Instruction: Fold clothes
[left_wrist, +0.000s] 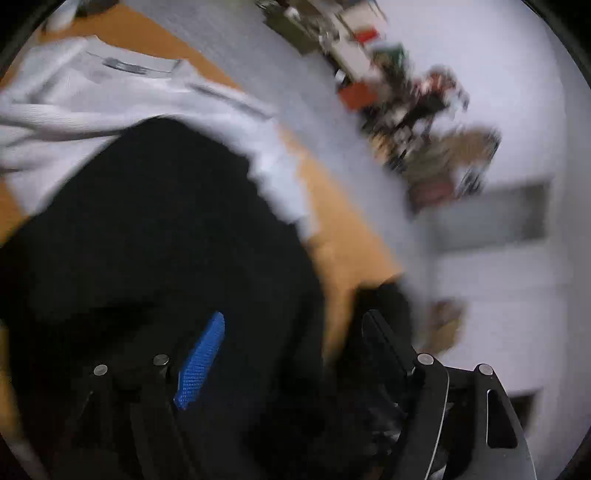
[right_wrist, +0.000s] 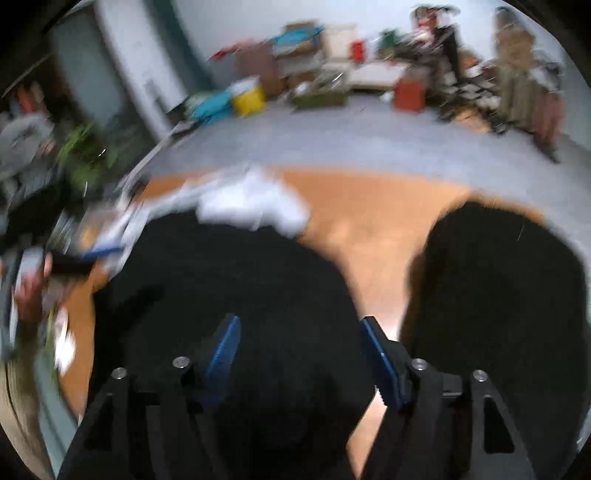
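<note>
Two garments lie on the orange-brown table (right_wrist: 369, 221): a black garment (left_wrist: 155, 229) spread across the near part of the top, and a white garment (left_wrist: 92, 99) behind it, toward eleven o'clock in the left wrist view and partly covered by the black cloth's edge. In that view the left gripper (left_wrist: 291, 354) hangs low over the black fabric with its jaws spread wide; one blue-padded finger (left_wrist: 201, 363) shows at seven o'clock and the other finger is dark against the cloth at five o'clock, with nothing visibly pinched between them. In the right wrist view the right gripper (right_wrist: 301, 356) also stands with its jaws apart, both blue pads (right_wrist: 223, 350) showing, and black cloth lies under and between them without being clamped. A second dark lobe of the black garment sits at three o'clock in that view, with bare table between the two lobes. The white garment appears there at eleven o'clock, beyond the black one. Past the table edge lies a grey floor (right_wrist: 332, 136) and a blurred clutter of boxes (right_wrist: 314, 55) along the far wall at twelve o'clock.
</note>
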